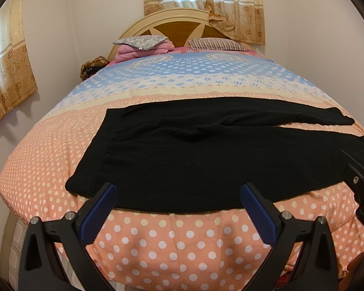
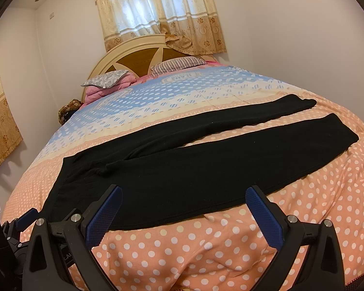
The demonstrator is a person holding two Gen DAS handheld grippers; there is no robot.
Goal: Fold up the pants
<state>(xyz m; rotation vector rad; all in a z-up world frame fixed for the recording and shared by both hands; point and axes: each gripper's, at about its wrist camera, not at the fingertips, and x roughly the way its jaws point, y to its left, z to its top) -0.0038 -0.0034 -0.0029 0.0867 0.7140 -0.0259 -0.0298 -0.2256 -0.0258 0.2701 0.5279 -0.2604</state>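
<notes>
Black pants [image 1: 206, 155] lie flat across the polka-dot bed, waistband to the left, both legs stretched to the right and slightly apart. They also show in the right wrist view [image 2: 194, 169]. My left gripper [image 1: 178, 191] is open and empty, its fingertips over the pants' near edge close to the waist end. My right gripper [image 2: 184, 194] is open and empty, its fingertips over the near leg's front edge. The right gripper's body [image 1: 361, 181] shows at the right edge of the left wrist view. The left gripper's body [image 2: 24, 218] shows at the lower left of the right wrist view.
The bed's cover [image 1: 172, 242] is peach with white dots near me, blue and cream farther back. Pillows [image 1: 216, 44] and folded pink bedding [image 1: 143, 48] lie by the headboard [image 1: 172, 21]. Curtains [image 1: 203, 2] hang behind. A wall runs along the bed's left.
</notes>
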